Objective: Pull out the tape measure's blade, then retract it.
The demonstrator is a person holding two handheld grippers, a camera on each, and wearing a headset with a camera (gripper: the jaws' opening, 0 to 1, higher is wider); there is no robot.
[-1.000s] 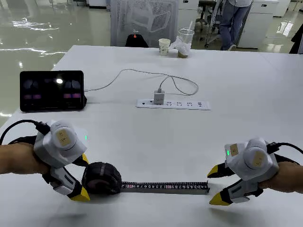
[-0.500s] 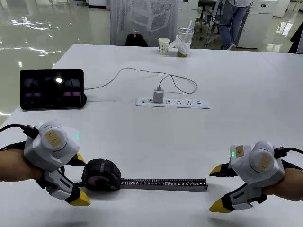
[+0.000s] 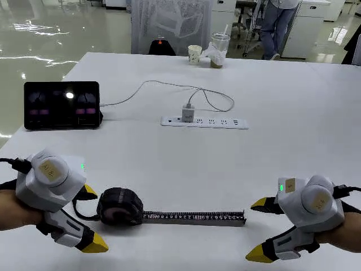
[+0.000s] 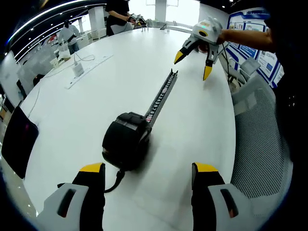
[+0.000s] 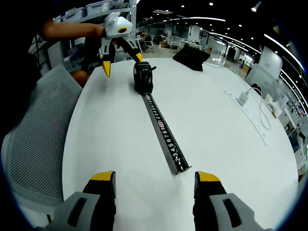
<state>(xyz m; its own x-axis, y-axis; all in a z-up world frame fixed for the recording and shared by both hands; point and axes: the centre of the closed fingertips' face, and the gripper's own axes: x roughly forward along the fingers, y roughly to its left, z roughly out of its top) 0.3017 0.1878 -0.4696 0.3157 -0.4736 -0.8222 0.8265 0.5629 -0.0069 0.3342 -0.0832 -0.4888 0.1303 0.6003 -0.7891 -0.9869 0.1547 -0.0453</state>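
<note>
A black tape measure case [image 3: 119,207] lies on the white table [image 3: 169,164] near its front edge. Its blade [image 3: 194,216] lies pulled out flat to the right, and its hook end stops short of my right gripper [image 3: 255,230]. That gripper is open and holds nothing. My left gripper [image 3: 93,219] is open just left of the case and does not touch it. In the left gripper view the case [image 4: 126,140] lies ahead of the open left gripper [image 4: 149,169]. In the right gripper view the blade [image 5: 163,132] ends just before the open right gripper [image 5: 155,177].
A dark tablet [image 3: 62,106] stands at the left. A white power strip [image 3: 204,122] with a plugged charger and looping cable lies mid-table. Cups [image 3: 196,55] stand at the far edge, and beyond it a person [image 3: 280,17] is standing.
My left gripper has backed off to the left, away from the case it straddled. My right gripper has drawn back from the blade's end. The blade stays pulled out.
</note>
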